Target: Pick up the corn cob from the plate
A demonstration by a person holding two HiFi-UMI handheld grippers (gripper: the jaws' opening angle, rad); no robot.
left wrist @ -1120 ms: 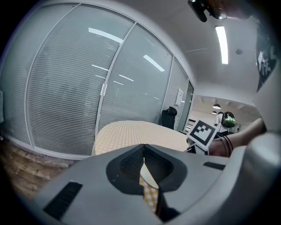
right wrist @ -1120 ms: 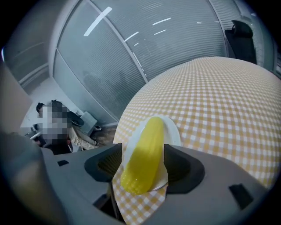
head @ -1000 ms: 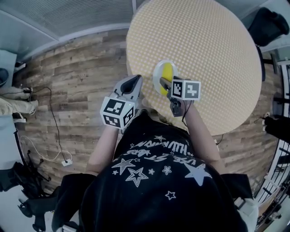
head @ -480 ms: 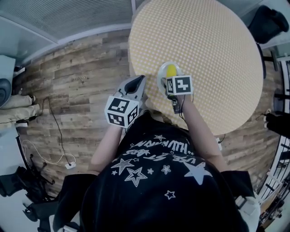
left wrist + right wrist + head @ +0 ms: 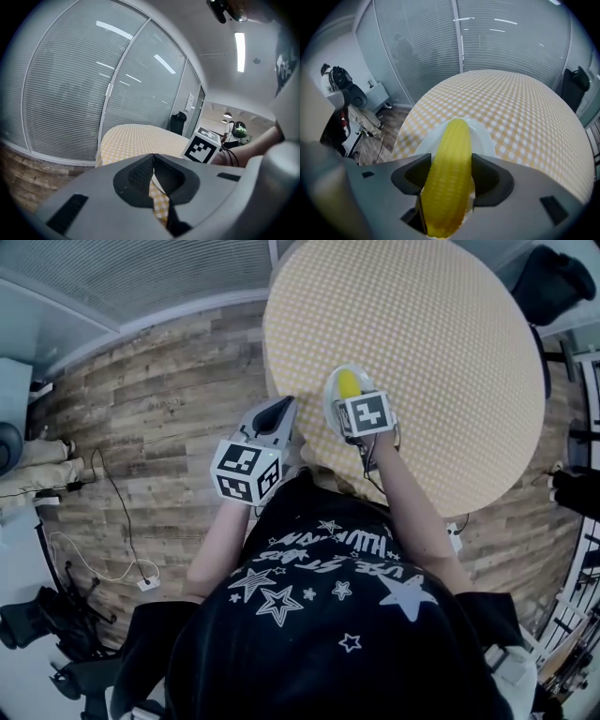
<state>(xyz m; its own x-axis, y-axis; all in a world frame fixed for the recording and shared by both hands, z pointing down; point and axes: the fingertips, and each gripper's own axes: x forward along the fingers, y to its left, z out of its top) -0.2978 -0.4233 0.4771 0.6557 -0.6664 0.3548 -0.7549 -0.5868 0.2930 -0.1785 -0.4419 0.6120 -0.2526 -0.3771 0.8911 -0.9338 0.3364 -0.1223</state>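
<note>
Right gripper [image 5: 449, 171]: jaws clamped on the cob [image 5: 452, 140], which runs lengthwise between them, its tip over the plate [image 5: 485, 137]. Left gripper [image 5: 153, 161]: jaws together, empty, beside the table [image 5: 422, 324]. Risk: the rounded cob may pivot or slip if the grip is loose. Count: one cob, one plate, two grippers.

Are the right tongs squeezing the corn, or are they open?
Shut on it. In the right gripper view, both sides of the right tongs press against the corn cob.

Left gripper [image 5: 153, 159] closed; right gripper [image 5: 450, 165] clamps corn cob [image 5: 453, 136]
</note>
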